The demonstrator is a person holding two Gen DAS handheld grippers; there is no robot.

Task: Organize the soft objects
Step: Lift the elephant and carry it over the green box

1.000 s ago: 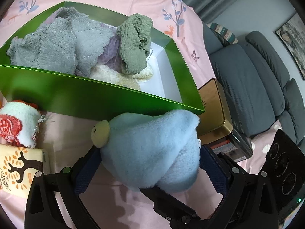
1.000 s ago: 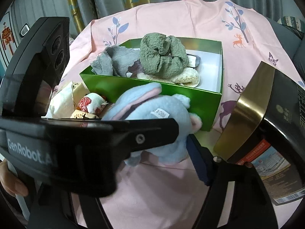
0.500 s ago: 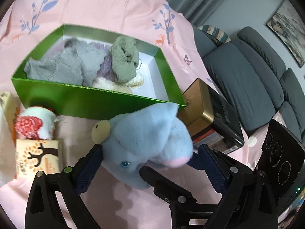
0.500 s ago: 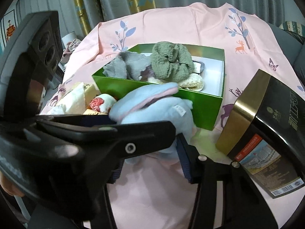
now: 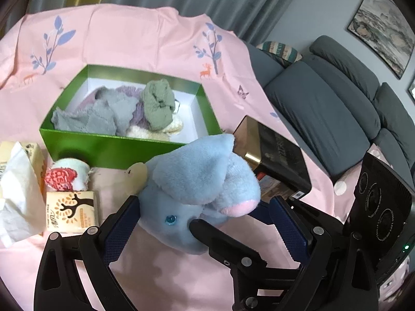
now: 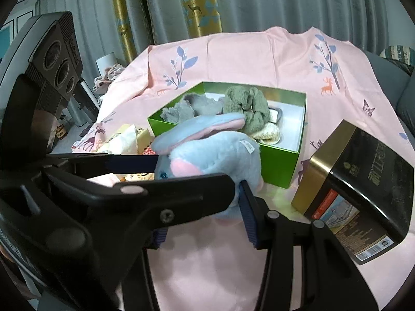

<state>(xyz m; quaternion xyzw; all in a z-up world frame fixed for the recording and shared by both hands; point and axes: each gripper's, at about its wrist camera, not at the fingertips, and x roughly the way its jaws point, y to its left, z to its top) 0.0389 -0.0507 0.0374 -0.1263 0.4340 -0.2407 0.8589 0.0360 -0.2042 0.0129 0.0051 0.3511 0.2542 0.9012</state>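
A: Lower centre of the left wrist view: the left gripper (image 5: 205, 223) has its blue pads spread wide on either side of the blue plush elephant (image 5: 199, 197). The left pad touches the toy; whether the right one does I cannot tell.

B: And the right gripper (image 6: 207, 212)?

A: Narrowed onto the elephant's body, low in the right wrist view, gripping it, with its jaws closed about halfway.

B: Then carry it with both, level, so the floppy ear clears the near wall of the green box (image 5: 109, 147).

A: Aim for the bare white floor at the box's right end. The olive cloth (image 5: 158, 108) and grey cloth (image 5: 98, 116) fill the left and middle.

B: Steer left of the black-and-gold tin (image 5: 275, 155) beside the box.
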